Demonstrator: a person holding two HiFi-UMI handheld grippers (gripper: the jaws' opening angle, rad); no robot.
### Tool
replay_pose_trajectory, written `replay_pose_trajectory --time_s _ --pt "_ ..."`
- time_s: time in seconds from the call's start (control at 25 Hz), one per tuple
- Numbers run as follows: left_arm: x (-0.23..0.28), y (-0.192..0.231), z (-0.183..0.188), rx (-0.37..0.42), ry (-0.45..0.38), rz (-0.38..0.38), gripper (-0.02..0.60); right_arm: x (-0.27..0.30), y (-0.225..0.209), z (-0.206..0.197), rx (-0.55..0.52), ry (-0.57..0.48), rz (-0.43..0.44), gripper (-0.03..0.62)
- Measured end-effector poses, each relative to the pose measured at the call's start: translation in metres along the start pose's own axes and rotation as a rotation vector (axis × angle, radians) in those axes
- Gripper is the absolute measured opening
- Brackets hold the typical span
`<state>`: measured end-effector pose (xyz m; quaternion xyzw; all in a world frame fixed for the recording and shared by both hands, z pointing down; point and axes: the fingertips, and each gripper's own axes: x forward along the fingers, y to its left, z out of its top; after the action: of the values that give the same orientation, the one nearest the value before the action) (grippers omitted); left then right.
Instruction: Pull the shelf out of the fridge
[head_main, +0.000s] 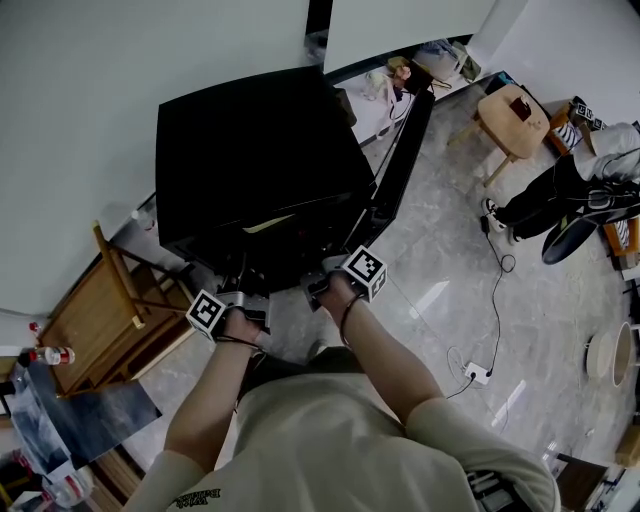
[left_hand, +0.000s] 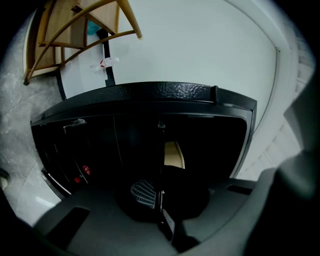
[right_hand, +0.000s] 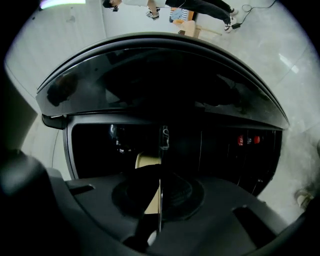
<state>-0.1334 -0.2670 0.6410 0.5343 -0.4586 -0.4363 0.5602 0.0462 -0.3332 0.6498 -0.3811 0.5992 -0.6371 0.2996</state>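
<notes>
Our left tongs (left_hand: 161, 194) and right tongs (right_hand: 160, 192) both clench the front edge of the shelf (left_hand: 161, 150), which runs straight ahead into the fridge (head_main: 262, 150).

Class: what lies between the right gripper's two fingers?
The thin shelf edge, seen edge-on in the right gripper view. The right gripper is shut on it.

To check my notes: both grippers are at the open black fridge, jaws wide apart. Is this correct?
No: the left gripper and right gripper are each shut on the thin edge of the shelf, as the gripper views show. Both are at the open black fridge.
</notes>
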Motion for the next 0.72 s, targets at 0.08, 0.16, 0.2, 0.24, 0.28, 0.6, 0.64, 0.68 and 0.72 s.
replay_pose_trajectory --time_s 0.08,0.16,0.2,0.24,0.28,0.6,0.64,0.68,0.72 --pt "-0.003 0.003 0.001 0.005 -0.003 -0.001 0.012 -0.001 -0.001 -0.002 -0.002 0.004 0.002 0.006" --pt "-0.008 0.001 -0.002 0.000 -0.005 0.000 0.012 -0.006 -0.002 -0.003 -0.001 0.008 -0.001 0.006" --pt "-0.011 0.000 -0.005 -0.002 -0.006 0.002 0.012 -0.009 -0.002 -0.004 0.000 0.011 -0.005 0.006" --pt "-0.014 0.000 -0.007 -0.003 -0.005 0.005 0.012 -0.012 -0.003 -0.005 0.000 0.013 -0.007 0.006" --pt "-0.017 0.000 -0.008 -0.001 -0.004 0.006 0.012 -0.015 -0.003 -0.006 0.000 0.015 -0.008 0.006" --pt "-0.035 -0.002 -0.021 -0.002 -0.007 -0.002 0.012 -0.036 -0.004 -0.010 0.001 0.026 0.011 0.006" --pt "-0.037 -0.003 -0.022 -0.001 -0.008 -0.002 0.012 -0.039 -0.003 -0.010 0.000 0.028 0.015 0.006" --pt "-0.040 -0.003 -0.024 0.001 -0.010 -0.002 0.012 -0.042 -0.002 -0.011 -0.001 0.031 0.020 0.006" --pt "-0.043 -0.004 -0.025 0.004 -0.010 -0.001 0.012 -0.045 -0.002 -0.012 -0.001 0.034 0.027 0.006"
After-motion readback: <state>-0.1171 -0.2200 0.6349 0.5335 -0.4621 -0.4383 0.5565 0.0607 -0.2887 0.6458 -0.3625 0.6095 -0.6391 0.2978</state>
